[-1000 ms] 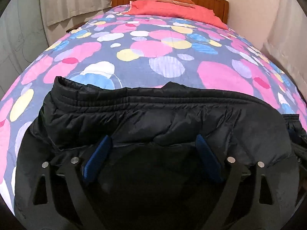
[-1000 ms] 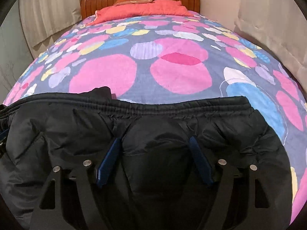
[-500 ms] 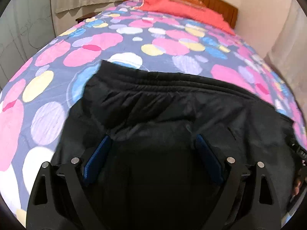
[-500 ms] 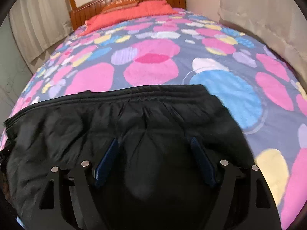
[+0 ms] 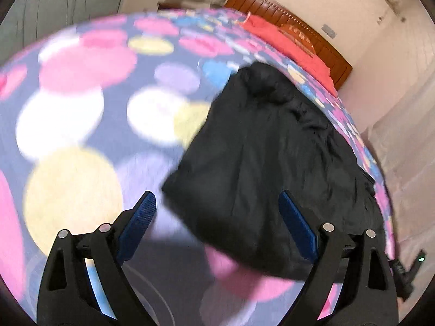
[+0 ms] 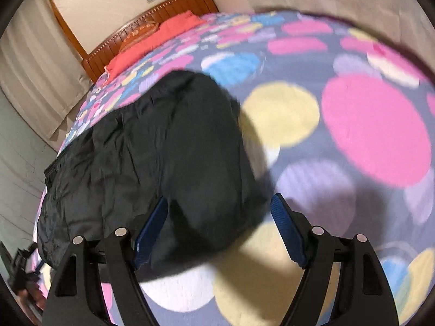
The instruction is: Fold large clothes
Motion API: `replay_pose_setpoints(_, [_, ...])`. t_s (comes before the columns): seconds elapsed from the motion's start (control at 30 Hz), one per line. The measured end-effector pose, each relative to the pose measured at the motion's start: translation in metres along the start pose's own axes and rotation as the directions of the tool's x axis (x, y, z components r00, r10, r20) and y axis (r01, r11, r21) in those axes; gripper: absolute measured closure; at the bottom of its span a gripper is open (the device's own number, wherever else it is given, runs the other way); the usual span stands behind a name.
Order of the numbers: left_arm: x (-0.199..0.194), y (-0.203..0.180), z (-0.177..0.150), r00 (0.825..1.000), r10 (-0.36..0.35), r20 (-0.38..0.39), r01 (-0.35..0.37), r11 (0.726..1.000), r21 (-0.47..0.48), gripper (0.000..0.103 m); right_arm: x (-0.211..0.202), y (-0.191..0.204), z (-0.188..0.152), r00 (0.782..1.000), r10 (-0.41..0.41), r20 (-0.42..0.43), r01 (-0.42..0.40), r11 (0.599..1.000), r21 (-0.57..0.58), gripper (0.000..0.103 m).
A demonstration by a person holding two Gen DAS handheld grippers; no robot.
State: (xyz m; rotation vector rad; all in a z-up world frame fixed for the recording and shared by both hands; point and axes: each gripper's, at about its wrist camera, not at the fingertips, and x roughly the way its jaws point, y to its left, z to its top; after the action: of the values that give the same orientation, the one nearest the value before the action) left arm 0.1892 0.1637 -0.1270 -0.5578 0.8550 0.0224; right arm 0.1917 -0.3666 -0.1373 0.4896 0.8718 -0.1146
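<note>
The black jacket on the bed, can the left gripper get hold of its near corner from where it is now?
Probably yes. The left gripper is open, the black jacket lies flat on the bedspread, and its near corner sits just ahead between the fingers with nothing covering it.

left gripper (image 5: pixel 217 209): now off the black jacket's (image 5: pixel 272 163) left end, jacket moves to frame right | right gripper (image 6: pixel 218 212): off its right end, jacket moves to frame left
</note>
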Motion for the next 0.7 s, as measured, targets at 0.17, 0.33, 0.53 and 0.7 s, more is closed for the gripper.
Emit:
replay_pose_setpoints(0.17, [0.025,0.012,-0.004,0.991,-0.130,-0.022,0.124,0.977,-0.171,0.007,0.028,0.005,-0.003,0.995,0.097,-0.028,-0.093,0.986,0.138,0.024])
replay_pose_setpoints(0.33, [0.043,0.016,0.009,0.992,-0.122,0.020,0.123,0.951,-0.285,0.052,0.039,0.013,0.003,0.997,0.077,0.003,-0.077,0.982,0.175,0.042])
replay_pose_setpoints(0.53, [0.033,0.010,0.005,0.990,-0.143,0.023,0.144,0.964,-0.225,0.076,0.021,0.009,-0.003,0.990,0.140,0.024,-0.142,0.976,0.163,0.074])
replay_pose_setpoints(0.7, [0.014,0.018,-0.004,0.989,-0.151,0.013,0.150,0.966,-0.213,0.078,0.002,0.005,-0.014,0.986,0.165,0.025,-0.166,0.974,0.152,0.077])
